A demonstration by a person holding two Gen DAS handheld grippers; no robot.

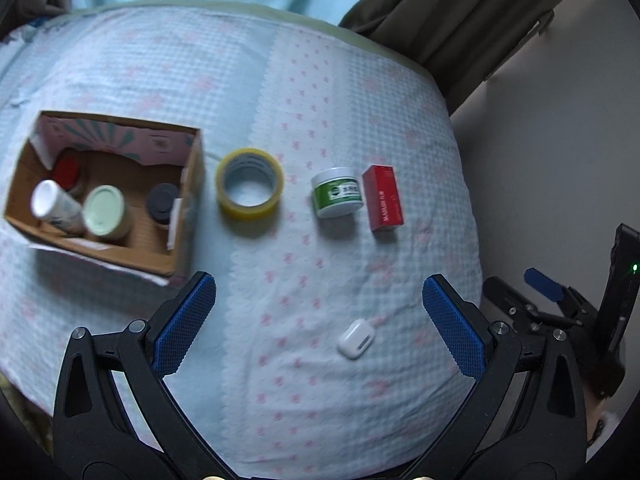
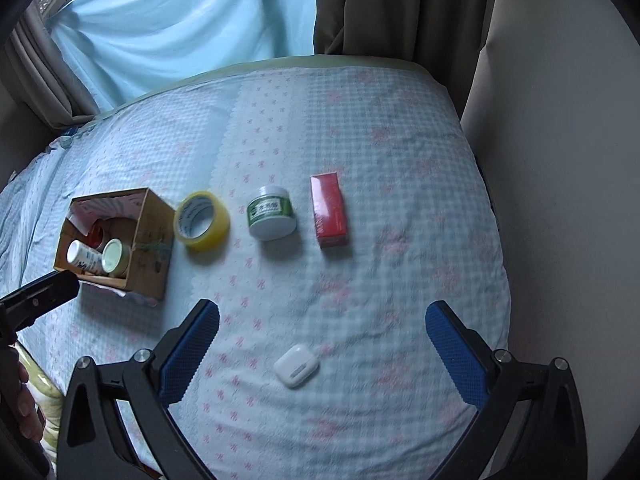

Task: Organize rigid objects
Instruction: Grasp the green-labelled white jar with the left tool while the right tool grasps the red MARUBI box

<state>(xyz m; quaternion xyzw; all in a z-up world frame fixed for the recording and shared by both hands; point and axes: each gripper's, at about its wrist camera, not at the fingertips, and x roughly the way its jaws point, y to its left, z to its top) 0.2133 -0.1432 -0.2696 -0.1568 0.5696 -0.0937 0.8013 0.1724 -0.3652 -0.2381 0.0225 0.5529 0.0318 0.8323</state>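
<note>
The things lie on a bed (image 2: 400,152) covered with a pale blue checked spread patterned with pink bows. Both pairs of tongs hang above its near edge, released, with nothing between their blue pads.

The left tongs (image 1: 319,322) point at the middle of the bed, their blue fingers (image 1: 186,322) set wide apart. The right tongs (image 2: 322,346) hang just beside them on the right, likewise spread wide. In the left wrist view part of the right tool shows off the bed's right edge; in the right wrist view the left tool's dark tip shows at the left, near the box.

A cardboard box (image 1: 188,196) stands toward the left side of the bed, open at the top. Inside it are a white bottle (image 1: 54,206) lying tilted, a jar with a pale green lid (image 1: 105,210), a red-capped container (image 1: 66,172) toward the far left corner, and a dark-capped container (image 1: 162,202) against the right wall.

Just to the right of the box lies a yellow tape roll (image 1: 250,184), flat on the spread and apart from the box wall. Further right stands a green-labelled jar (image 1: 337,198) with a white lid, and just beside it, not quite touching, a red carton (image 1: 383,198) lying flat. These three sit in a rough row across the middle of the bed.

A white earbud case (image 2: 296,365) lies alone nearer the near edge, well apart from the row and between the spread fingers of the right tongs in that view.

Behind the far edge hang a light blue curtain (image 2: 180,20) and a dark drape (image 2: 400,8).
</note>
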